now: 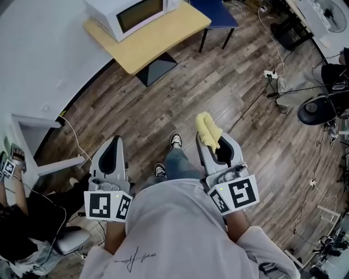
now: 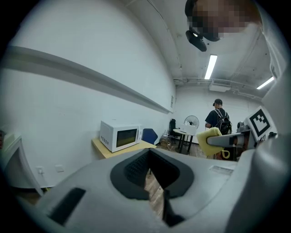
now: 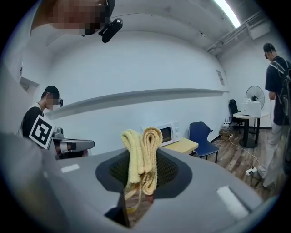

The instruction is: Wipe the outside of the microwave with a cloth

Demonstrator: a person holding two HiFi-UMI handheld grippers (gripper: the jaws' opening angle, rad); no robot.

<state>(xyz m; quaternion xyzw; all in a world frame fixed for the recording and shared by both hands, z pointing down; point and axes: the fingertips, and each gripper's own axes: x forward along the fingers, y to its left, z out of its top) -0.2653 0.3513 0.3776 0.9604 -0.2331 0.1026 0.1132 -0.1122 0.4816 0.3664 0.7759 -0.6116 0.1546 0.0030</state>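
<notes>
My right gripper [image 1: 214,140] has its fingers clenched on a yellow cloth [image 1: 207,129], soft ribbed terry folded into two upright loops. My left gripper [image 1: 112,146] has its fingers pressed almost together with nothing between them. Both hang over a floor [image 1: 218,82] of grey-brown wood planks. Well ahead, the boxy white microwave [image 1: 131,13] with its dark glass door sits along the wall-side edge of the pale wood worktop [image 1: 163,38]. A blue chair [image 1: 218,13] stands beside it, by a plain white wall [image 1: 43,54].

The cloth [image 3: 142,154] is nubby terry (looped pile); the microwave [image 1: 103,13] casing smooth, white; its table [image 1: 174,30] matt pale wood.
</notes>
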